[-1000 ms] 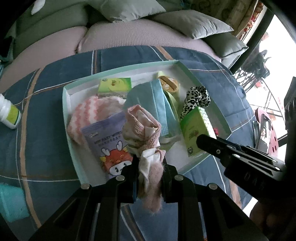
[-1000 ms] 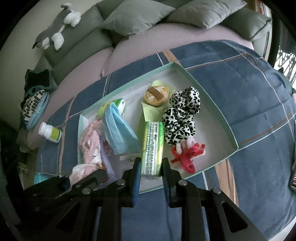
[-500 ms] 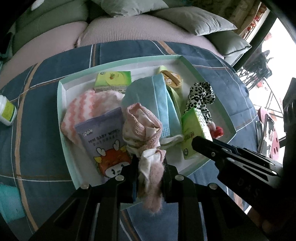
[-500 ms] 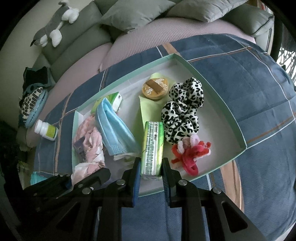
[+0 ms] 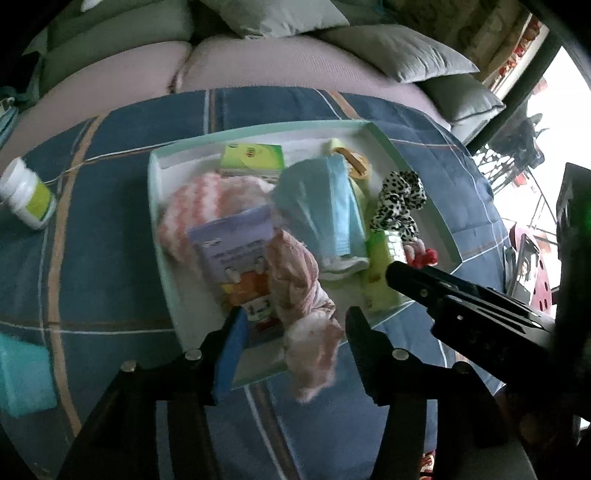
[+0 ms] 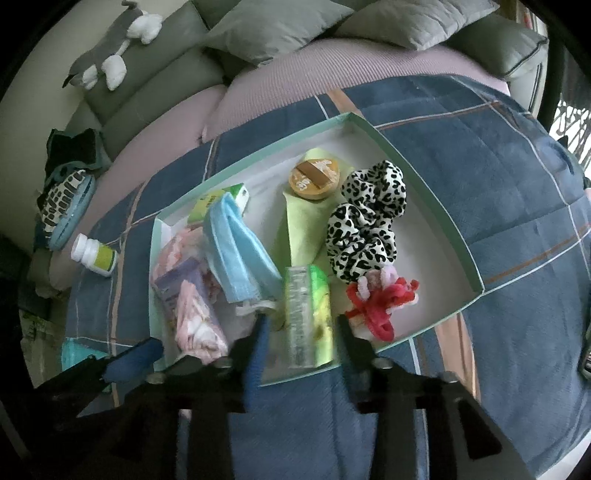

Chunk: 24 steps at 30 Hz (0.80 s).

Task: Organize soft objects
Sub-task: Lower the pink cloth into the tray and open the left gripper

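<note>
A shallow mint-green tray (image 5: 157, 221) (image 6: 439, 206) lies on a blue plaid blanket. My left gripper (image 5: 293, 321) is open; a pink knitted cloth (image 5: 299, 291) lies between its fingers, draped over the tray's near rim. It also shows in the right wrist view (image 6: 195, 325). My right gripper (image 6: 301, 332) is open around a green tissue pack (image 6: 308, 314) that rests in the tray. The tray also holds a blue face mask (image 6: 236, 247), a leopard scrunchie (image 6: 365, 225), a red hair tie (image 6: 384, 299), a purple wipes pack (image 5: 236, 251) and a pink striped cloth (image 5: 207, 195).
A white pill bottle (image 5: 27, 194) lies on the blanket left of the tray. A teal object (image 5: 22, 373) sits at the near left. Grey pillows (image 6: 280, 22) and a plush toy (image 6: 110, 48) line the sofa behind. A round orange tin (image 6: 314, 177) sits in the tray.
Both grippers have opened. The left one let the pink cloth drop onto the tray's near rim; the right one let go of the green tissue pack, which now rests in the tray.
</note>
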### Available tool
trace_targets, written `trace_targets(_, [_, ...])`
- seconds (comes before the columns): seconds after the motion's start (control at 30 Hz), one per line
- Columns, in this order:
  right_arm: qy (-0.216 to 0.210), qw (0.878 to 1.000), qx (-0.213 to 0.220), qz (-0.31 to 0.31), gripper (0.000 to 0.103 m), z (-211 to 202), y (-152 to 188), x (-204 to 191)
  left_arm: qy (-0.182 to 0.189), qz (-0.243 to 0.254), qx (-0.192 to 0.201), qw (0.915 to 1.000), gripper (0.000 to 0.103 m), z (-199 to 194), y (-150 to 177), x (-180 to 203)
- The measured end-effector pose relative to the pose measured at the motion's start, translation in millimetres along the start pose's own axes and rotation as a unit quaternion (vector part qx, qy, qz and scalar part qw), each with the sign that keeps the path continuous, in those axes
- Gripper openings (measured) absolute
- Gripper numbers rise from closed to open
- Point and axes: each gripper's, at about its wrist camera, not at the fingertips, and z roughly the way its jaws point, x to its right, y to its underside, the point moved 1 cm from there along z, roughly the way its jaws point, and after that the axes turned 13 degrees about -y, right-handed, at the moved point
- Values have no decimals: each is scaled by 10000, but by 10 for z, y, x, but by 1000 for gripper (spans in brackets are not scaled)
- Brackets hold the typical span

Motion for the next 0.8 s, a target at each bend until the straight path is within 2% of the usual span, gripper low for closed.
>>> trace_targets(0.1, [56,9999,-14,-82,46,-49,35,-54,-57,-136,52,9999,68,-81,36,-109])
trace_targets(0.2, [140,9998,-23,-155,47,-105,84,-100,-142,-293,127,9994,71,-155,85,-230])
trace_targets(0.3, [190,9995,-53,-229,55,-145,156,-163,-230,-456,165,9986,78,-210,152,-357])
trace_targets(0.47, [299,9983,-209,-465,61,-145,331,-285,-408,-639,244,9968,83,-281,277,-524])
trace_targets(0.53, [319,9978,-247,-526,62,-146,387,-322,-502,-695,303,9959,91,-313,337,-583])
trace_targets(0.7, [374,9966,-306,-674,69,-152,519,-401,-698,-816,397,9934,91,-366,464,-708])
trace_targets(0.8, [392,9960,-309,-739,72,-171,592,-445,-809,-879,429,9919,100,-381,534,-773])
